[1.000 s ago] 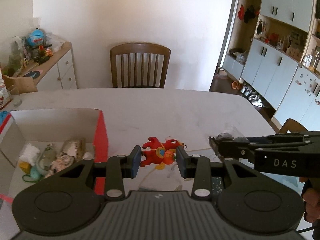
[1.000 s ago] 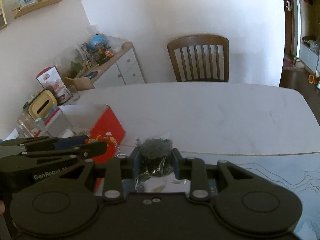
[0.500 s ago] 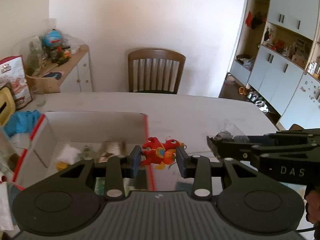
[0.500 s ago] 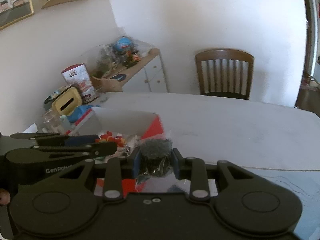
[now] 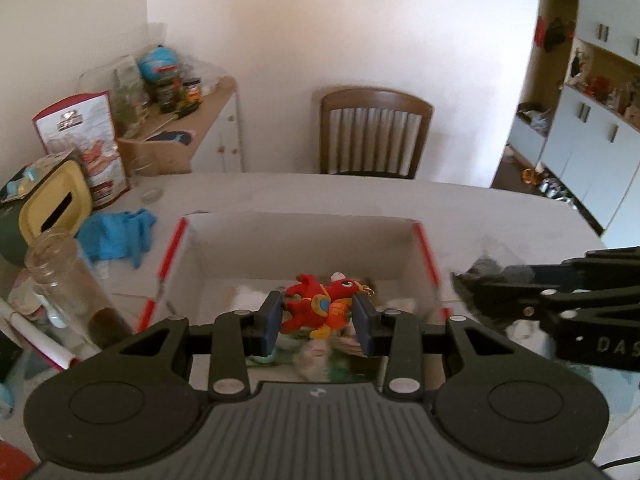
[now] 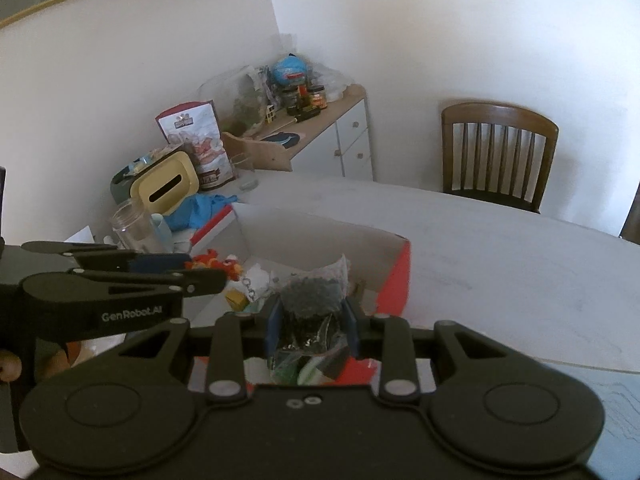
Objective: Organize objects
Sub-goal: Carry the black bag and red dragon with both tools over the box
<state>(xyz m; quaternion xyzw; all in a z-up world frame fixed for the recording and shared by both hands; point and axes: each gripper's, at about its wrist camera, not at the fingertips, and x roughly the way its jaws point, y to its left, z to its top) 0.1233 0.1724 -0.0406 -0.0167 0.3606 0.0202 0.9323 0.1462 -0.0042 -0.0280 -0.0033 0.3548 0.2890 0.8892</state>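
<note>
Gripping a red toy (image 5: 320, 306) between its pads, the left claw (image 5: 319, 317) hung over the open box (image 5: 296, 236) on the desk (image 5: 480, 216). The right claw (image 6: 311, 322) was closed on a clear bag (image 6: 316, 296) of dark bits, also above the box, just beside the left one.

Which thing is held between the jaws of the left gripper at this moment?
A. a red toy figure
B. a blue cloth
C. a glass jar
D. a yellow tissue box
A: in the left wrist view the left gripper has its jaws pressed on both sides of the red toy figure, above the open box.
</note>
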